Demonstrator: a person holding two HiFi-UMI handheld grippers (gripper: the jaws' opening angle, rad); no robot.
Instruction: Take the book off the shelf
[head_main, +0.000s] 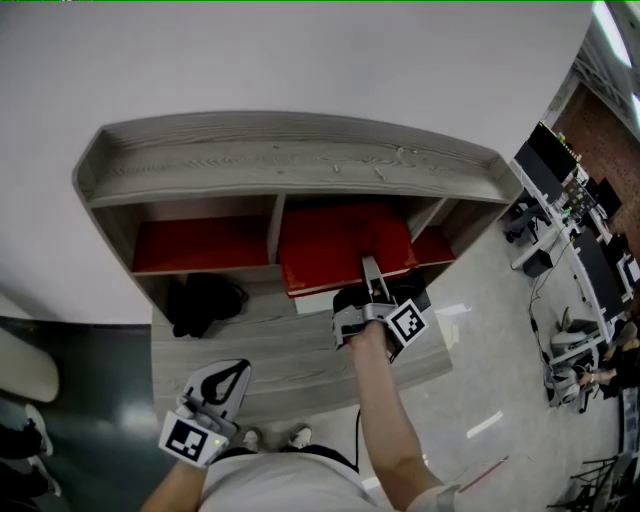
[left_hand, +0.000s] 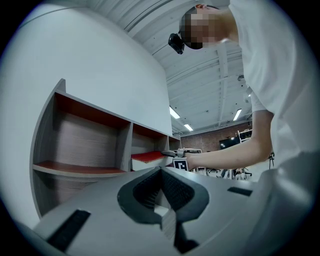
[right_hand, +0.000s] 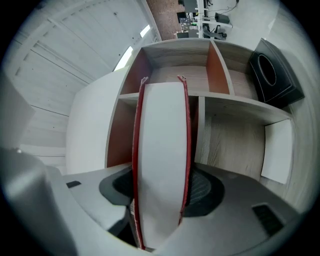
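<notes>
Head view, centre: grey wood-grain shelf unit (head_main: 290, 155) with red-lined compartments. Red-covered book with white page edges (head_main: 330, 245) lies flat in the middle compartment, its front edge sticking out past the shelf front.

Right gripper (head_main: 370, 275), centre frame: jaws clamped on the book's protruding edge, one pad on each red cover; the right gripper view confirms this.

Left gripper (head_main: 225, 385), lower left, well apart from the book: jaws together, nothing between them.

Black soft object (head_main: 205, 302) sits on the lower shelf, left of centre.
</notes>
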